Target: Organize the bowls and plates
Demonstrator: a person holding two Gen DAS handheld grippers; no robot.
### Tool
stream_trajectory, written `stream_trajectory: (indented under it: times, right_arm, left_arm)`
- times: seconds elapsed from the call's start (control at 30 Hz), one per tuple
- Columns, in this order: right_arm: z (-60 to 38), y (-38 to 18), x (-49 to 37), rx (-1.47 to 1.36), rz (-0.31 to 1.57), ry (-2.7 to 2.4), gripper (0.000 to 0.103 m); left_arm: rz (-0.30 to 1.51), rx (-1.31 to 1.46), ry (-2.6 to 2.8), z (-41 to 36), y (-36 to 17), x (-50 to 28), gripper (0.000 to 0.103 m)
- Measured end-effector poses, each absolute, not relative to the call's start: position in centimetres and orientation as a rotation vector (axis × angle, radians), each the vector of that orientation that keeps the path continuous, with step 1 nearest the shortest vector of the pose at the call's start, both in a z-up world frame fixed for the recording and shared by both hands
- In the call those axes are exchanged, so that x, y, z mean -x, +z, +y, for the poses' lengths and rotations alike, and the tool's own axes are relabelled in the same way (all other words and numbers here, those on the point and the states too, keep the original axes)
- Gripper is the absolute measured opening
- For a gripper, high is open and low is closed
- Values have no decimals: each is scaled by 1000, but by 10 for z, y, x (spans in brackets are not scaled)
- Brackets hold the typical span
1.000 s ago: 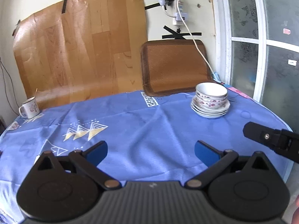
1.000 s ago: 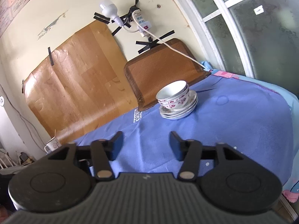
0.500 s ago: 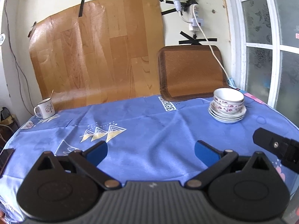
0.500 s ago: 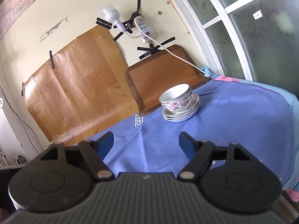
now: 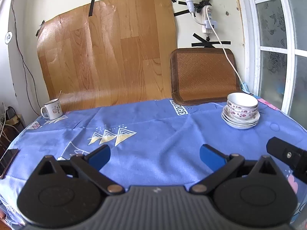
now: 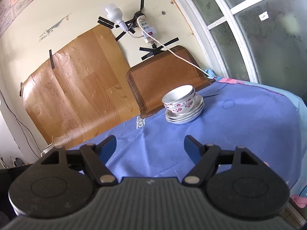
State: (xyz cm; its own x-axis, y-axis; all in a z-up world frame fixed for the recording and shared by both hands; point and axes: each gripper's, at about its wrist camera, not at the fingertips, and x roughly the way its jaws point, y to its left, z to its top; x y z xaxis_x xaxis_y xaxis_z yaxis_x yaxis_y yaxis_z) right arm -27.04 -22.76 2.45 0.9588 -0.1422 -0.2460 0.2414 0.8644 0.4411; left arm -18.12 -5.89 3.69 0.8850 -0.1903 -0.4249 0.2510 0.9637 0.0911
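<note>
Floral white bowls point(image 5: 242, 105) sit nested on a stack of white plates point(image 5: 240, 121) at the far right of the blue-clothed table point(image 5: 153, 130). The bowls point(image 6: 180, 99) and plates point(image 6: 185, 115) also show in the right wrist view. My left gripper point(image 5: 154, 156) is open and empty over the table's near side, well short of the stack. My right gripper point(image 6: 150, 146) is open and empty, also short of the stack. One of its black fingers point(image 5: 284, 153) shows at the right edge of the left wrist view.
A white mug point(image 5: 52, 109) stands at the table's far left. A phone point(image 5: 8, 161) lies at the left edge. A woven brown mat point(image 5: 204, 75) leans on the wall behind the stack, under a power strip with a cord point(image 5: 222, 46). A window point(image 5: 278, 38) is right.
Both grippers have drawn back and away from the stack, which looks smaller and farther. My right gripper's jaws have opened wider. The dishes have not moved.
</note>
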Motion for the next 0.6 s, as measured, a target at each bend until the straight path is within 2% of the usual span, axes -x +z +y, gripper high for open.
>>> stream_trajectory:
  times: [0.23, 0.6]
  right_arm:
    - [-230, 26, 271, -488, 214, -198, 80]
    - [-237, 21, 274, -493, 224, -233, 80]
  left_arm:
    - [392, -167, -215, -63, 40, 186, 103]
    - [474, -202, -272, -76, 24, 186, 103]
